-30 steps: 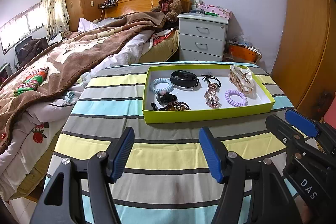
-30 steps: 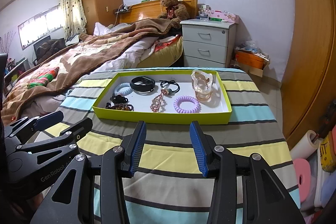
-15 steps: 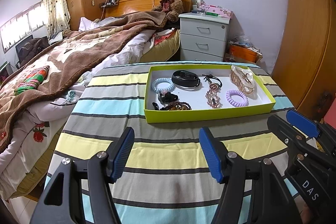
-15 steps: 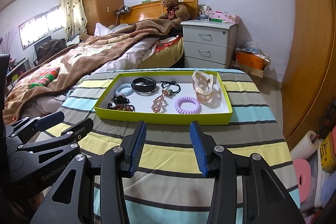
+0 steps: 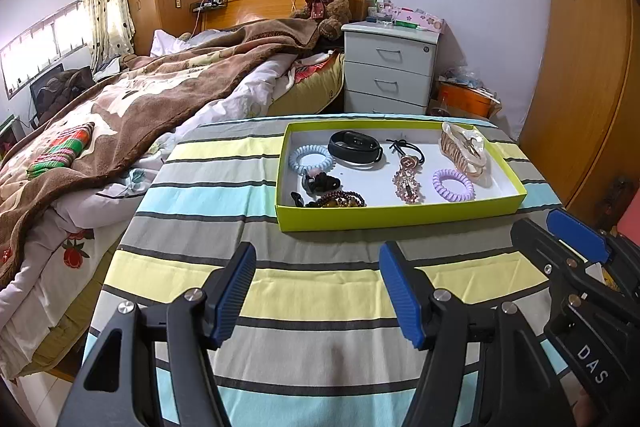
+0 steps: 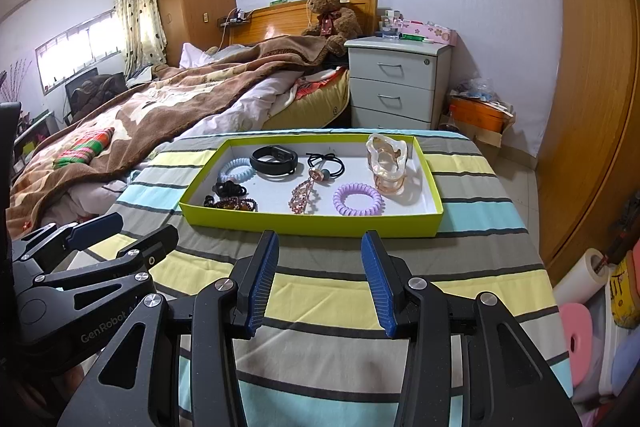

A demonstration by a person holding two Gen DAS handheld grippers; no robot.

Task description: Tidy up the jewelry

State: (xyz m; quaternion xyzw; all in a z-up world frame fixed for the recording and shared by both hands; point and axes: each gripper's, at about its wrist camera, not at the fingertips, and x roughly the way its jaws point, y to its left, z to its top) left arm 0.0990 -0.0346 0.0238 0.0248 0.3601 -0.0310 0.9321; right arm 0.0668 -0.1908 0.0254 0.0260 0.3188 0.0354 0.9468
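Both grippers hover over the striped cloth (image 5: 320,187), short of the green tray (image 6: 312,225) holding the jewelry. Left gripper (image 5: 316,291) and right gripper (image 6: 318,281) stand with jaws apart, empty. The purple coil tie (image 6: 358,199) lies straight ahead of the right gripper, the nearer one; the tray's long axis runs crosswise.

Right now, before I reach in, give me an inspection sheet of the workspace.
Surface: striped tablecloth, flat.
Job's things: green tray holds purple hair tie, blue hair tie, black band, hair claw, beaded clip, dark bead bracelet.
Clutter: nothing seen on the cloth outside the tray.
Grippers: left gripper and right gripper open, empty, short of the tray.
Cables: nothing seen on the table.
Surroundings: bed, nightstand, wardrobe.
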